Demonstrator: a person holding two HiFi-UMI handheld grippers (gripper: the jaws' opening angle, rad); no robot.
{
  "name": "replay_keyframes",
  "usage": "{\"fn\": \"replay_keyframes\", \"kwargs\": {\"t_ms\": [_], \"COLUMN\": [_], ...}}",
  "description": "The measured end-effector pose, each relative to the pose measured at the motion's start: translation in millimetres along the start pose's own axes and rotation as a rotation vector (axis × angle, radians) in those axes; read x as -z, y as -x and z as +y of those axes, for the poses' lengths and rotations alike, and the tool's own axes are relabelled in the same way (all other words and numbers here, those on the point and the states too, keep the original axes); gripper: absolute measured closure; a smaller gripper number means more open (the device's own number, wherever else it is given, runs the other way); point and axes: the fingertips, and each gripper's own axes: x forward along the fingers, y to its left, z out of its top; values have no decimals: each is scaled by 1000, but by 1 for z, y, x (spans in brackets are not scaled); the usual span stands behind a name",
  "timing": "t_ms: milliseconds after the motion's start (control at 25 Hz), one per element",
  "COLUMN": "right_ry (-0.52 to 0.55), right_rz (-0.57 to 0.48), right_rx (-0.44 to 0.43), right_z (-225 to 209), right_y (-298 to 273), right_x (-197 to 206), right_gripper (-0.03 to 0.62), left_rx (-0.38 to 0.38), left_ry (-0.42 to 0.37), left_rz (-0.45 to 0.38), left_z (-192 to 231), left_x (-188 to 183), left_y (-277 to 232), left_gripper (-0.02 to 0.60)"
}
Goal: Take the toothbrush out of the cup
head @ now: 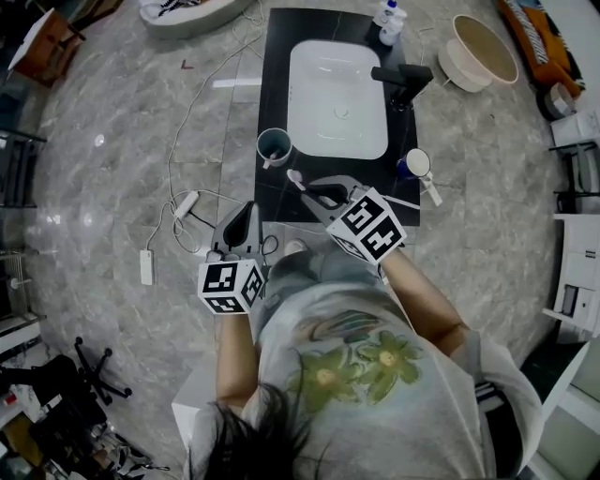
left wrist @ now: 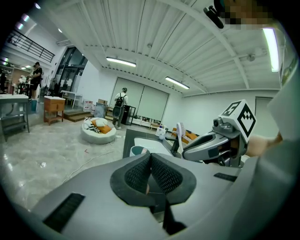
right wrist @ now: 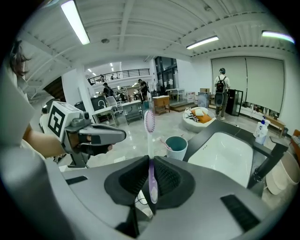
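Clenched in the right gripper (right wrist: 151, 180): the toothbrush (right wrist: 149, 140), pinched low on its purple handle, pale neck and bristle head standing straight up past the jaws. Held clear of every cup, above the front part of the black counter (head: 277, 56), just in front of the teal cup (head: 275, 145) and a little to its right.

Clenched as well, the left gripper (left wrist: 150, 174), pads pressed together on nothing, tips by the counter's front left corner.

Near the front left of the counter, just beside the left rim of the white sink (head: 319, 75): that teal cup, upright, with one pale handle (head: 269, 160) leaning over its front rim. At the front right corner, a dark mug (head: 415, 166) with a white inside, and in it a white handle (head: 431, 192) leaning out past the counter's edge. Sunk in the middle of the counter, the sink itself, drain at its centre, with a black tap (head: 403, 82) on its right rim. At the back right corner, two small white bottles (head: 387, 19) close together.

Beyond the counter's right edge, on the grey floor, a round beige tub (head: 478, 52). Off the left edge, also on the floor, a white power strip (head: 146, 266) amid loose cables.
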Motion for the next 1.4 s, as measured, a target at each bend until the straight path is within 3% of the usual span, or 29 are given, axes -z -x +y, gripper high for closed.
{"fn": "replay_keyframes", "kwargs": {"t_ms": [840,1120,1400], "right_ry": [7,88,110], "right_rz": [243,318,350], "right_rx": [76,150,150], "right_z": [5,-2,-2], "right_y": [-96,-119,-138], "right_x": [65,67,69], "right_gripper": [531,531,531], "left_rx": [-85,-99,-100], "left_ry": [39,54,63], "left_rz": [35,48,59], "left_z": [50,60,66], "left_x": [15,18,22], "left_y": [15,11,3], "left_gripper": [565,565,565]}}
